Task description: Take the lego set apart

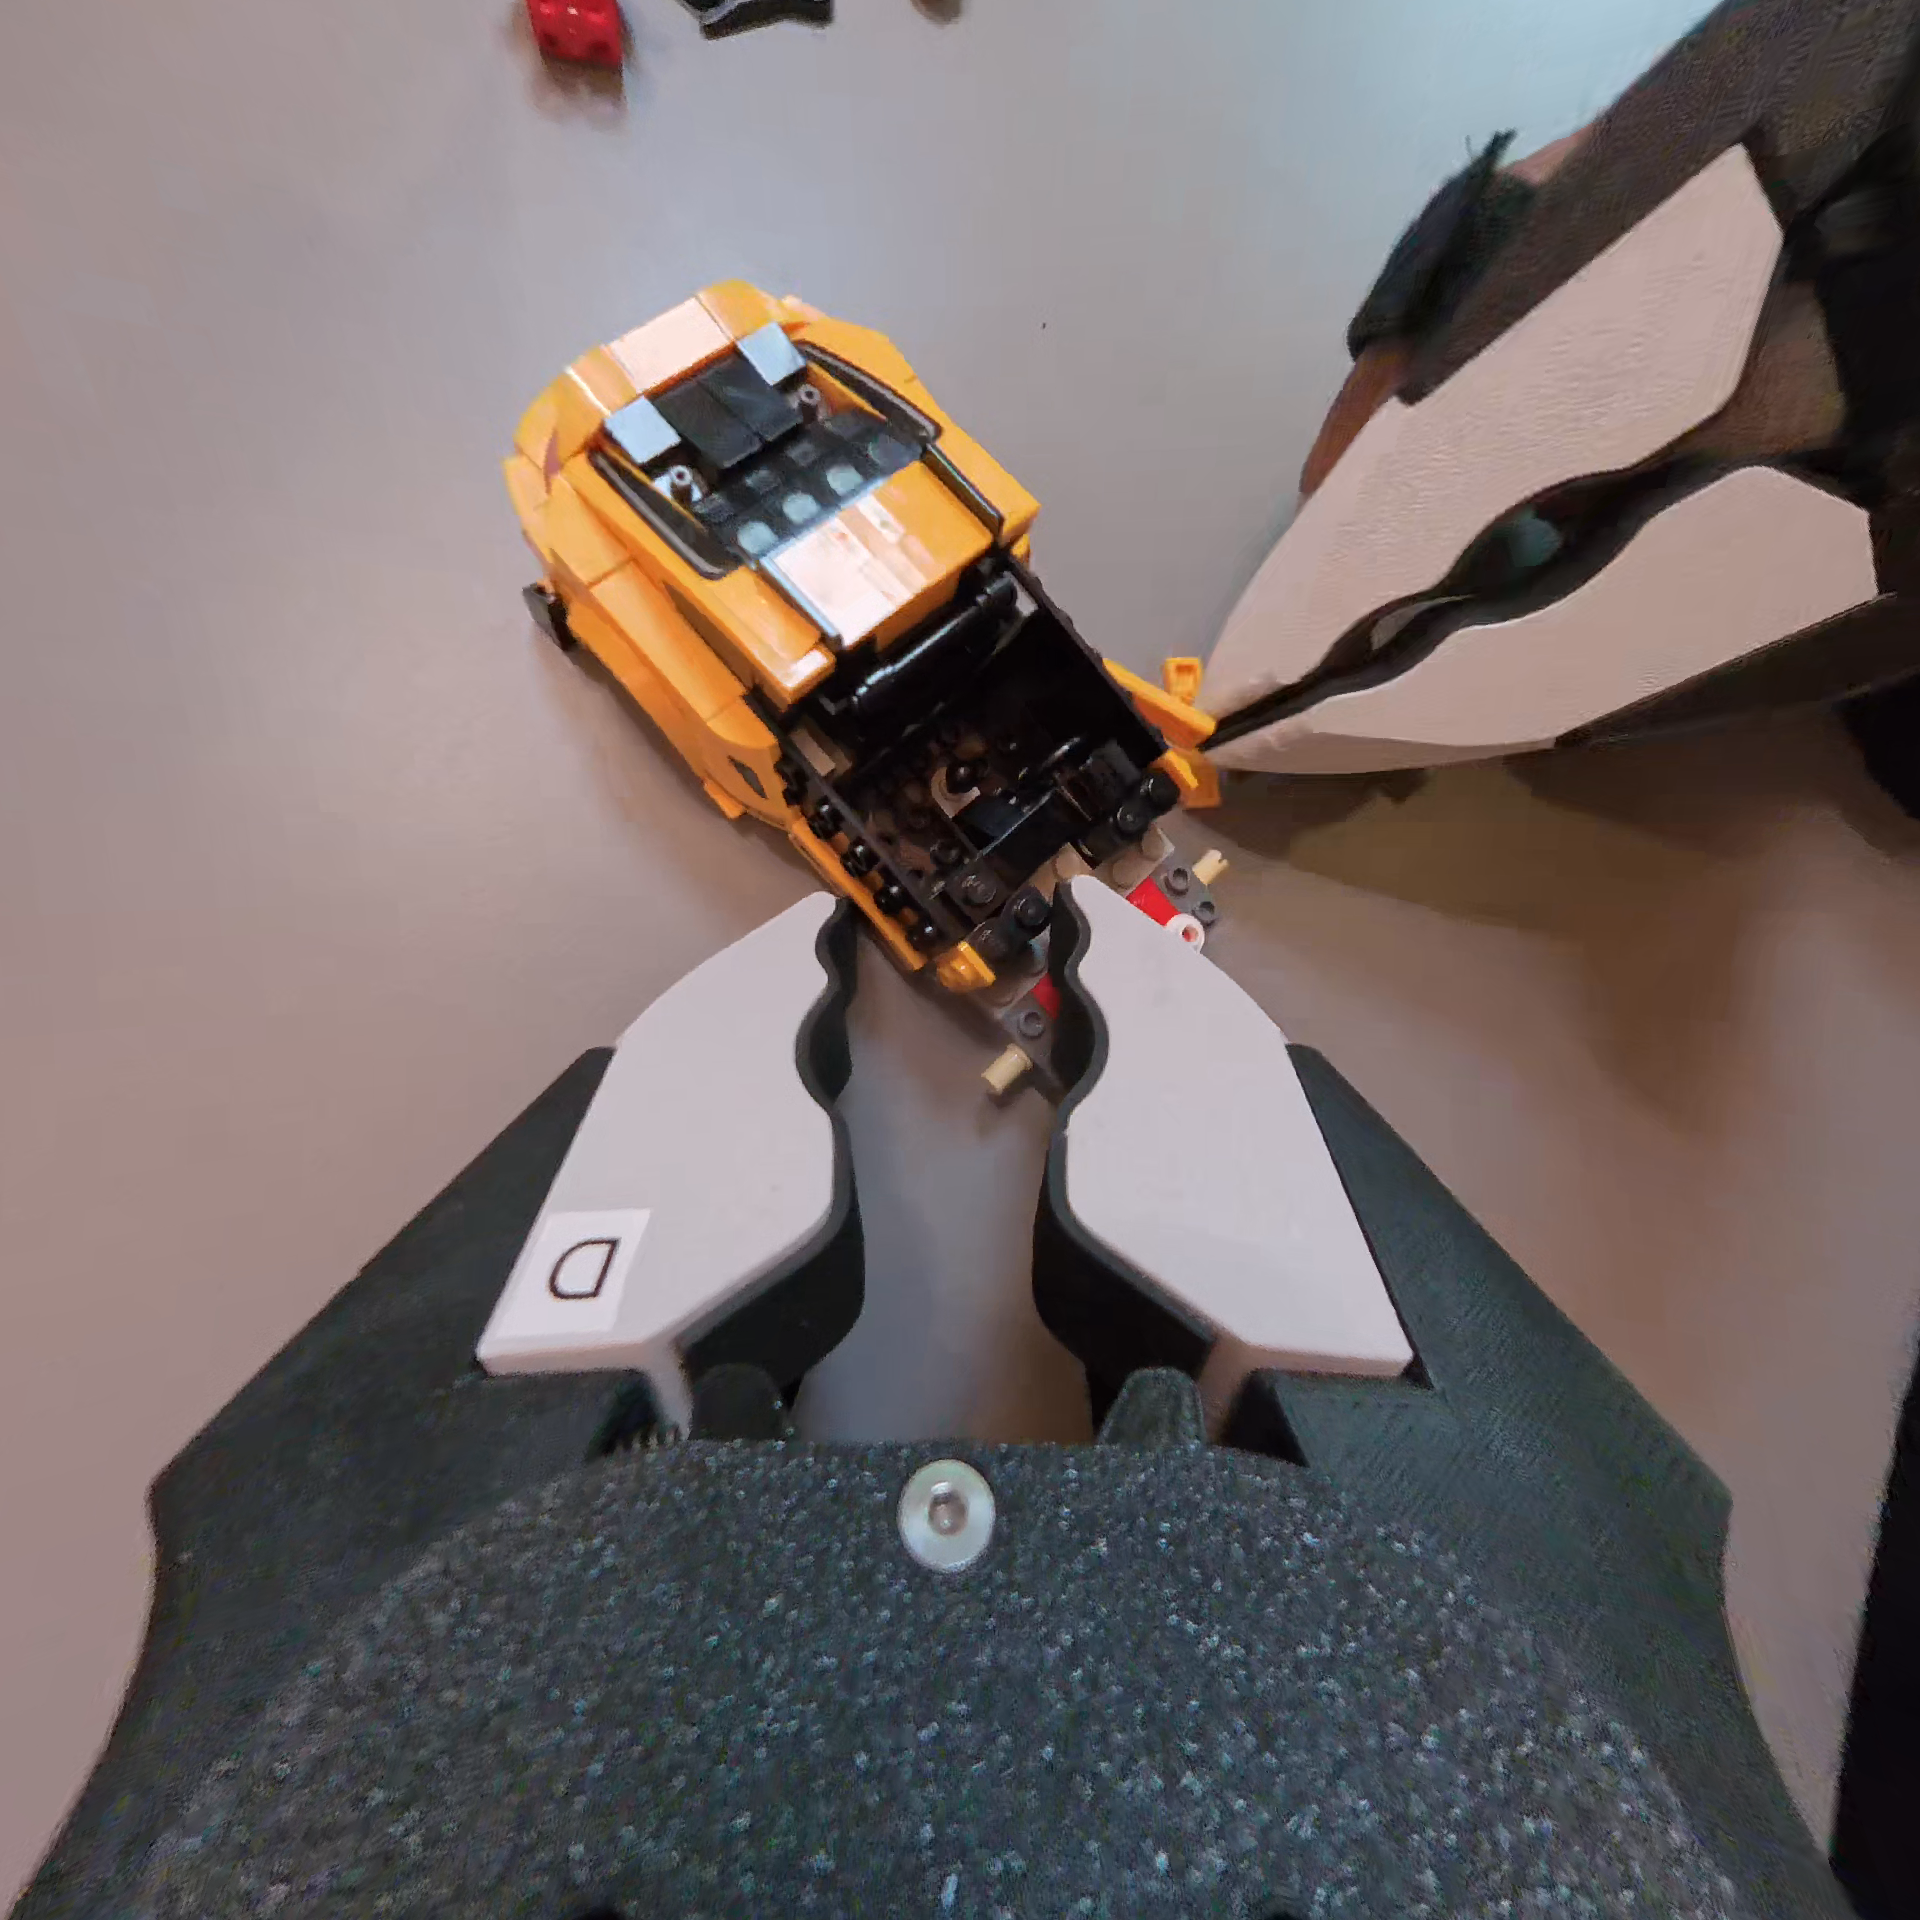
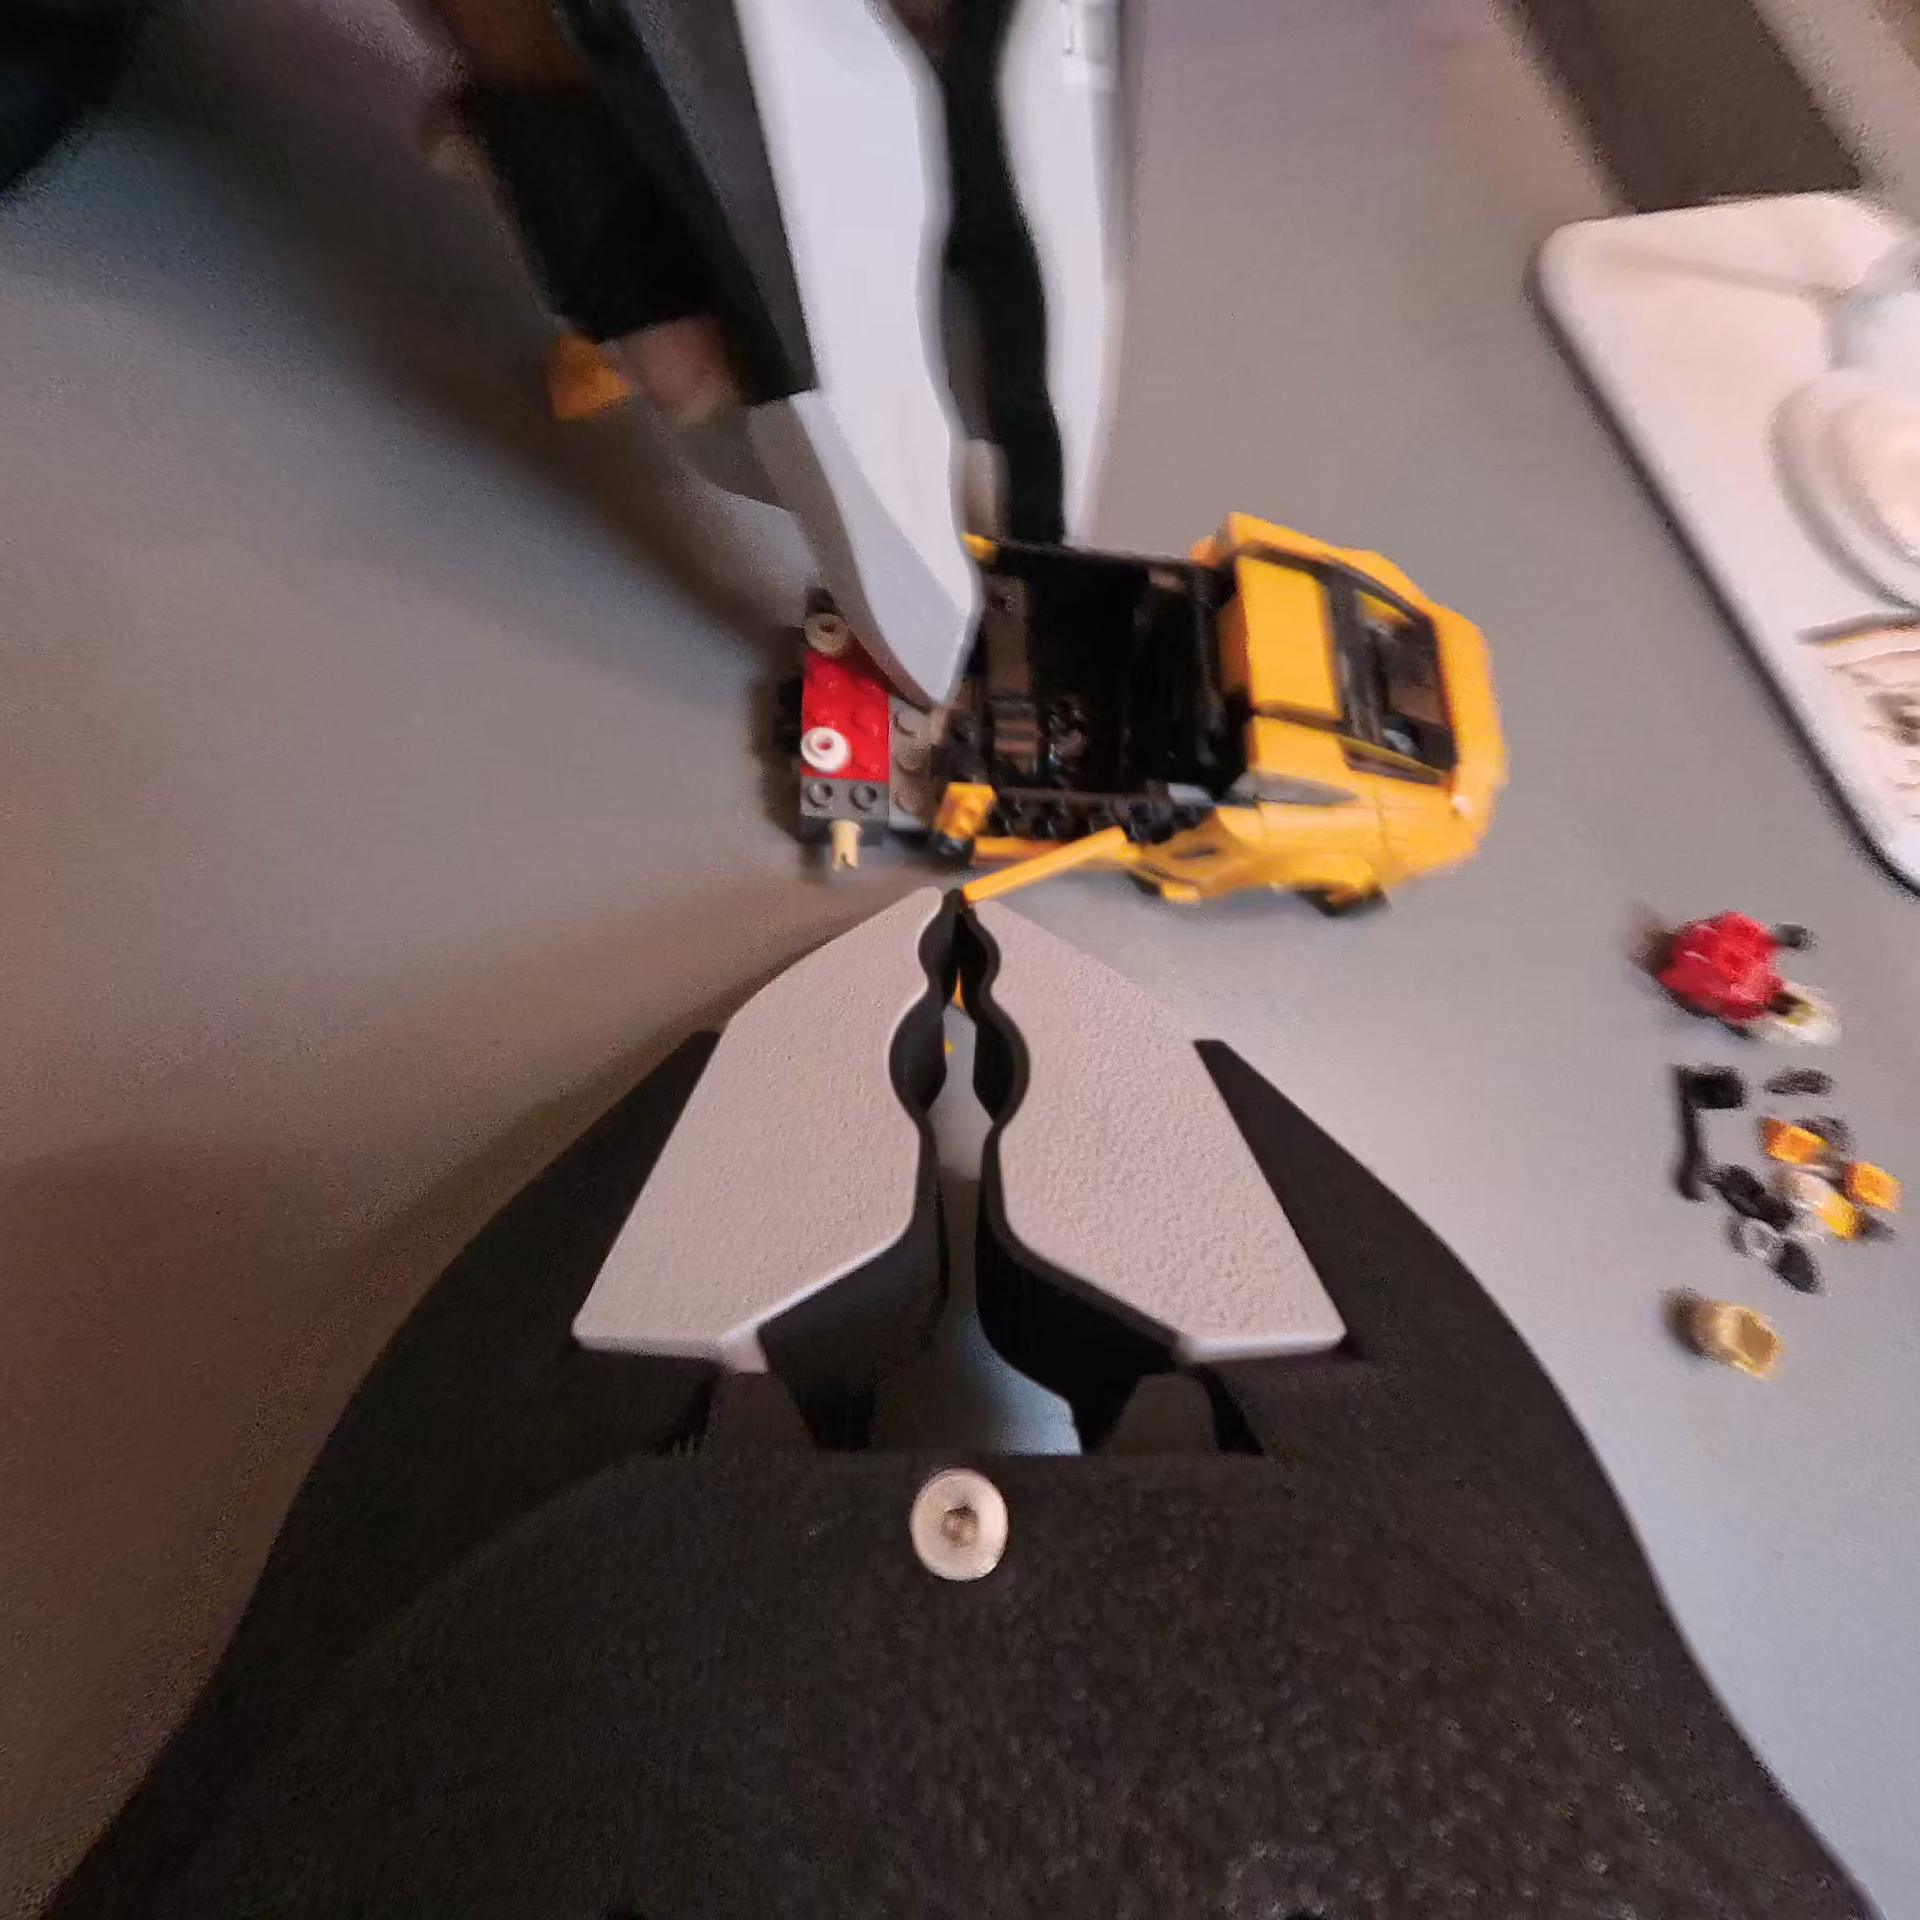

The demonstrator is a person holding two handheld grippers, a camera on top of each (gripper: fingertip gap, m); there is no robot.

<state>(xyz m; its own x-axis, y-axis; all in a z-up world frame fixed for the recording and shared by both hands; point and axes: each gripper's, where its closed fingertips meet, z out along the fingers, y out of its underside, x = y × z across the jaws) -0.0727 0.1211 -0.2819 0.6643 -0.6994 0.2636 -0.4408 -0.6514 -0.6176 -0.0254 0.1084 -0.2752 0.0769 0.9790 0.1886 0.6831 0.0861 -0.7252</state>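
Lego car: the yellow lego car (image 1: 769, 540) lay on the grey counter (image 1: 260, 727) at centre frame in my left wrist view, its long axis running from upper left to lower right, stripped black chassis end toward me.
Left hand-held gripper: my left hand-held gripper (image 1: 951, 925) straddled that near end, fingers spread around the red and grey rear bricks (image 2: 847, 727), bracing it, I judged.
Right hand-held gripper: my right hand-held gripper (image 2: 961, 914) came in from the car's side and was clenched on a thin yellow panel (image 2: 1049, 871) still joined to the body.
Deciding relation: the panel lay straight ahead of the right fingertips, so I judged a pull away from the car's side would free it.
Loose parts: a pile of removed pieces (image 2: 1787, 1164) sat at the right of the right wrist view, well apart.
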